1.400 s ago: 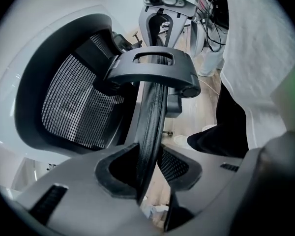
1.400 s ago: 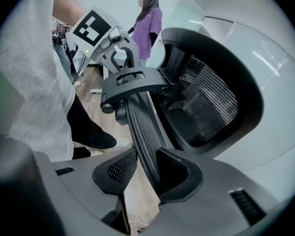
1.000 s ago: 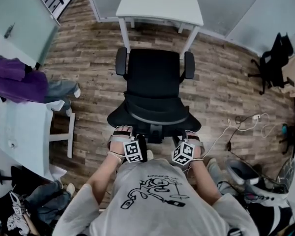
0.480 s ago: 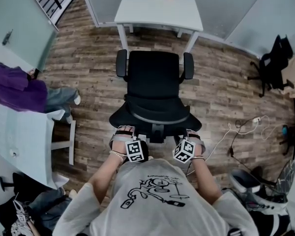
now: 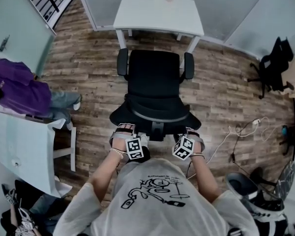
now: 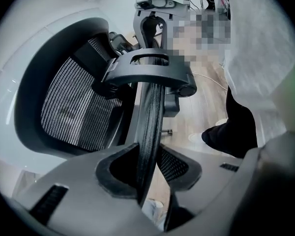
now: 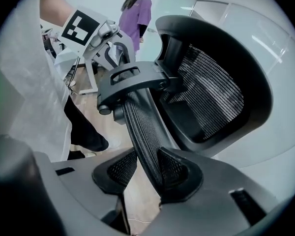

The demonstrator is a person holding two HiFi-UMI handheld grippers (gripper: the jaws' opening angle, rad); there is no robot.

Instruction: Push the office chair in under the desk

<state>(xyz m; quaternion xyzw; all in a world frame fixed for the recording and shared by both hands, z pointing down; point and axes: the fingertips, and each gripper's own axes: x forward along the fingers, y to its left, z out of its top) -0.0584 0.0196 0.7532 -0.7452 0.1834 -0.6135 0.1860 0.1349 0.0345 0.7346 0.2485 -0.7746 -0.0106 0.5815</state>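
A black office chair (image 5: 153,82) stands on the wood floor with its seat facing the white desk (image 5: 159,14), a short gap between them. Both grippers sit at the backrest's top edge, close to the person's chest. The left gripper (image 5: 123,132) is on the left part of that edge. In the left gripper view the left gripper (image 6: 147,166) is shut on the thin backrest rim (image 6: 151,117). The right gripper (image 5: 192,134) holds the right part. The right gripper view has the right gripper (image 7: 147,168) shut on the mesh rim (image 7: 142,127).
A person in purple (image 5: 19,90) stands at the left beside a white table (image 5: 24,141). Another black chair (image 5: 273,68) stands at the right. Cables (image 5: 241,132) trail over the floor there. Glass partitions flank the desk.
The chair has rolled a little toward the desk with both grippers holding its backrest. The person in purple has shifted at the left.
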